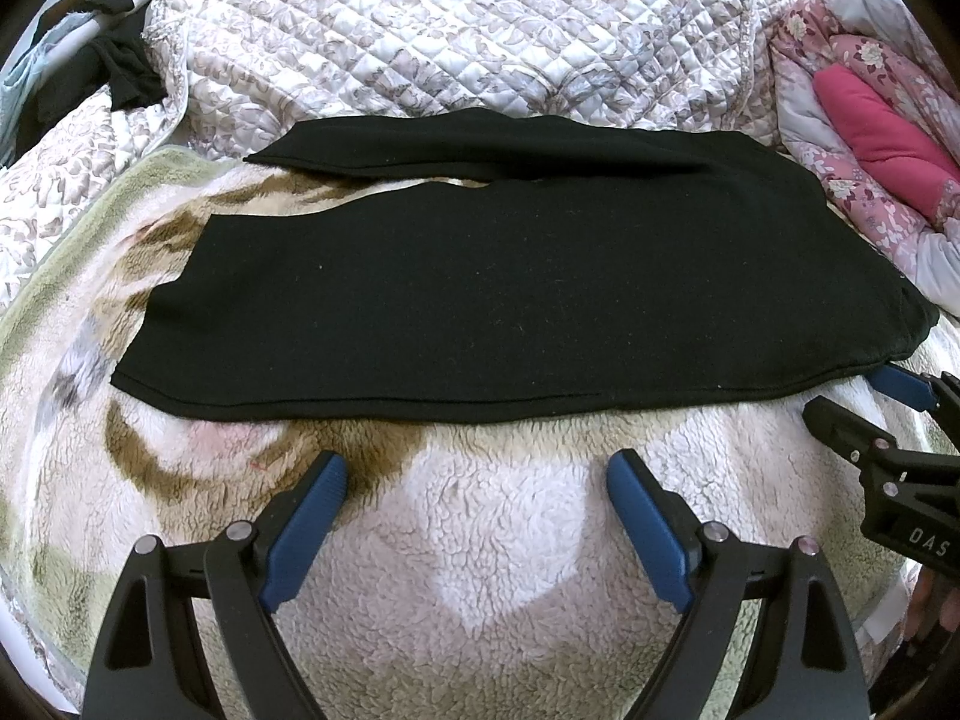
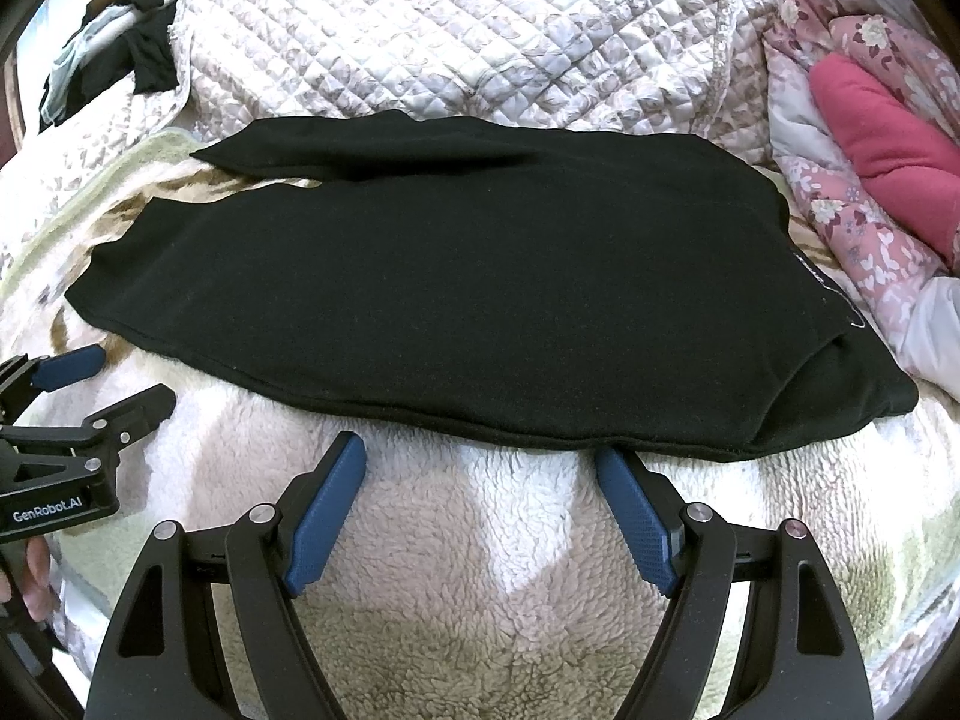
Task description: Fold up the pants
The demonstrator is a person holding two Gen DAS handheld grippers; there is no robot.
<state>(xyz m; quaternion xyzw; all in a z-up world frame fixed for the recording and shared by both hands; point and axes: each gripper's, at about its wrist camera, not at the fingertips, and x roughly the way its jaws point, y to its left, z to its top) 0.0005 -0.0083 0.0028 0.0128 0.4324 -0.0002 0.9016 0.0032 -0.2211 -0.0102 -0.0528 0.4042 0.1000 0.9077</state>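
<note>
Black pants lie flat and spread sideways on a fluffy blanket, legs toward the left, waist toward the right; they also show in the right wrist view. My left gripper is open and empty, just short of the near hem. My right gripper is open and empty, its fingertips at the pants' near edge. Each gripper shows in the other's view: the right one at the pants' near right corner, the left one near the left end of the hem.
A quilted floral bedspread rises behind the pants. A pink flowered quilt with a magenta cushion lies at the right. Dark clothes hang at the far left.
</note>
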